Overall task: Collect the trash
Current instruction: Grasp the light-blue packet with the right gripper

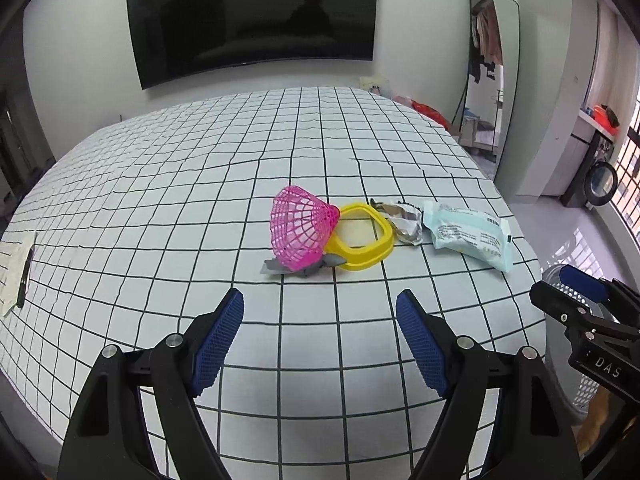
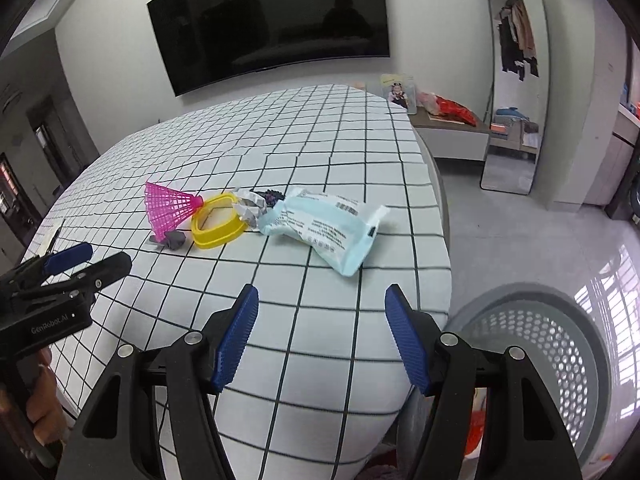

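My left claw (image 1: 320, 336) and my right claw (image 2: 322, 338) are both spread wide and hold nothing. The trash sits on the checked bed (image 1: 160, 200), past my claws. I think I should reach the blue packet (image 2: 324, 224) first, pinch it flat, then drop it in the gray basket (image 2: 560, 344) just beside the bed. I count 1 pink shuttlecock (image 1: 298, 236), 1 yellow ring (image 1: 360, 236), 1 crumpled wrapper (image 1: 404, 222), 1 packet.
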`<act>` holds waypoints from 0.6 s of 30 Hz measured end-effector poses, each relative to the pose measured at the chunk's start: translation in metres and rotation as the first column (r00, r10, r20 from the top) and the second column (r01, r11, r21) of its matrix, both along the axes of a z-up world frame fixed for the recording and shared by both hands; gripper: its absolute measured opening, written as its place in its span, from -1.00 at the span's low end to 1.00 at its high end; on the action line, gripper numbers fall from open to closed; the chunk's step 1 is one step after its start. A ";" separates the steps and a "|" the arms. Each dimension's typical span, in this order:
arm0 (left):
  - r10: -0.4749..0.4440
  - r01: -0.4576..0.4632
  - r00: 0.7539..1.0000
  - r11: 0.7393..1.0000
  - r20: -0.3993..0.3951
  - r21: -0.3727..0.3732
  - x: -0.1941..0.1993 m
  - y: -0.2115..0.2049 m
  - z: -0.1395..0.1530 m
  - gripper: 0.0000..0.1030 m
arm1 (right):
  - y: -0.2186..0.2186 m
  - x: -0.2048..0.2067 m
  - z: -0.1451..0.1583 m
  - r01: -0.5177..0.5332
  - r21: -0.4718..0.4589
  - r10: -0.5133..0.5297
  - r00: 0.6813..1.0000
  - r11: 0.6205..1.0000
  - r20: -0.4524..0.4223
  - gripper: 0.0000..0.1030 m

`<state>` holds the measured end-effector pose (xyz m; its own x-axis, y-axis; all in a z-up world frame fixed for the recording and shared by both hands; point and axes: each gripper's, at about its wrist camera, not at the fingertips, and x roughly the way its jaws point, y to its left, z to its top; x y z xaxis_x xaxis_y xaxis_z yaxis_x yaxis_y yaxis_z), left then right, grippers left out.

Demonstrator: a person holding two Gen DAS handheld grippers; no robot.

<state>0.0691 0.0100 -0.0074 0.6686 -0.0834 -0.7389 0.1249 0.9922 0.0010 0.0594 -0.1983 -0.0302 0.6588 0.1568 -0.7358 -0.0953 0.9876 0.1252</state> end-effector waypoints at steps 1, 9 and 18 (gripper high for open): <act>0.010 -0.010 1.000 1.000 0.009 0.004 0.003 0.003 0.004 0.49 | 0.001 0.003 0.003 -0.015 -0.008 0.015 1.000 1.000 0.005 0.23; 0.072 -0.073 0.996 0.997 0.044 0.010 0.026 0.024 0.020 0.51 | 0.003 0.031 0.012 -0.095 -0.067 0.096 0.995 0.993 0.019 0.29; 0.080 -0.081 0.993 0.997 0.090 0.008 0.050 0.031 0.034 0.51 | 0.008 0.065 0.009 -0.196 -0.132 0.195 0.981 0.972 -0.018 0.39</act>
